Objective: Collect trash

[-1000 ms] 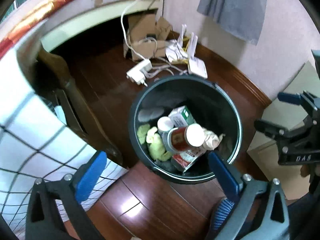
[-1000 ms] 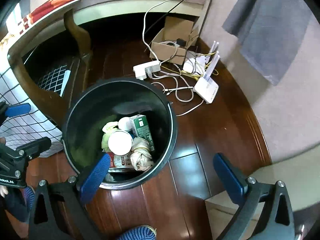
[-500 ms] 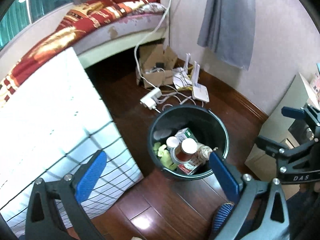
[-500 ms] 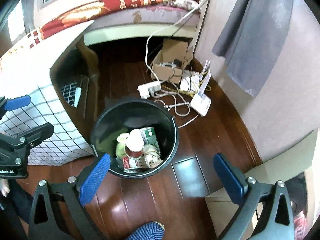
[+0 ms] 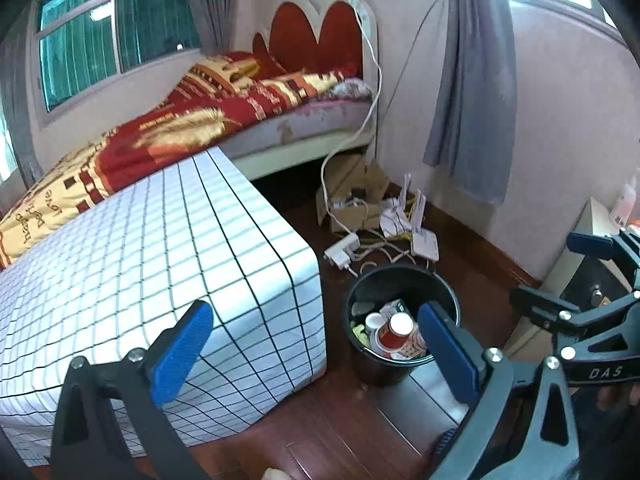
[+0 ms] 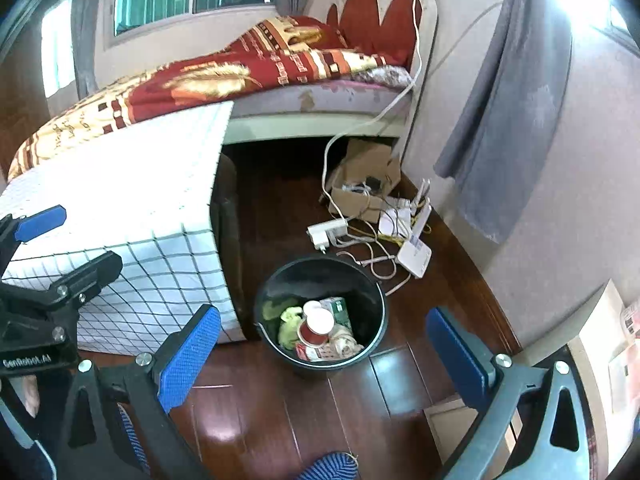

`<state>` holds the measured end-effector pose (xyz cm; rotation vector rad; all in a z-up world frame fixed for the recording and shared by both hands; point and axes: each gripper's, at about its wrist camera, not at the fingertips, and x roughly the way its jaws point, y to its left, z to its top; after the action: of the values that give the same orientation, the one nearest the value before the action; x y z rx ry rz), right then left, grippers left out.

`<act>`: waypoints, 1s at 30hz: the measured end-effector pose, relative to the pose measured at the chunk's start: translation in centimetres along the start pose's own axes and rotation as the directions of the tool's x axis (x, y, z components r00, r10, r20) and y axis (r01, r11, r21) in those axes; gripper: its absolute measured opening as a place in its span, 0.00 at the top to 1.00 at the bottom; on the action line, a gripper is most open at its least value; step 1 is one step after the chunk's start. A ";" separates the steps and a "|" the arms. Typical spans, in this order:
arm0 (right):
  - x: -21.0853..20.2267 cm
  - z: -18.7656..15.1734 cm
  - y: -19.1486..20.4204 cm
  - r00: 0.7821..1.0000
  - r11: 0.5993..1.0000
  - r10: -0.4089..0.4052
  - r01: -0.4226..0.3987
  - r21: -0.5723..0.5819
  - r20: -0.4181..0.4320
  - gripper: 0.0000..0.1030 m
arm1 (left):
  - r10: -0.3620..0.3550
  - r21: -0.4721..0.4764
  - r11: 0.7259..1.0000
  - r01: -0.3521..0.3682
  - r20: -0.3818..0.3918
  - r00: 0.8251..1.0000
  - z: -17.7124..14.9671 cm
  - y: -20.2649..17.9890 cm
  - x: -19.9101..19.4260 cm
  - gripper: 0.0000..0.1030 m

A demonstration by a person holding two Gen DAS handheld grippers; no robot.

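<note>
Both grippers empty with jaws spread wide: left gripper [image 5: 316, 344] and right gripper [image 6: 324, 352] held high, side by side; the black bin [image 6: 320, 316] sits on the floor [image 6: 280, 420] below and just ahead of both, beside the checked-cloth desk [image 5: 152, 256]. Bin already holds the trash [image 6: 320, 332]: red cup, green carton, crumpled paper, yellow-green scraps; desk top looks bare, no loose litter visible. Collection looks essentially done; only cables and a router lie beyond the bin.
</note>
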<state>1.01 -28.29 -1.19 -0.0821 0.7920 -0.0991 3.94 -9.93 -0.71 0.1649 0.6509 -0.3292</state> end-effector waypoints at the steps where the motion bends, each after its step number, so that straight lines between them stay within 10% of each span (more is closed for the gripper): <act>1: -0.5 0.2 0.3 1.000 1.000 0.002 -0.002 0.000 0.008 0.00 | 0.007 -0.002 1.000 -0.007 0.015 1.000 0.1 0.2 -0.7 0.00; 30: -8.3 2.0 2.3 0.987 1.000 -0.023 0.022 0.007 0.161 0.00 | 0.065 -0.075 0.996 -0.054 0.155 0.986 0.5 3.1 -7.3 0.00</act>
<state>-3.26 -24.94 5.85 -0.0933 0.6296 -0.1147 -0.17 -5.37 4.34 0.0893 0.5000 -0.2585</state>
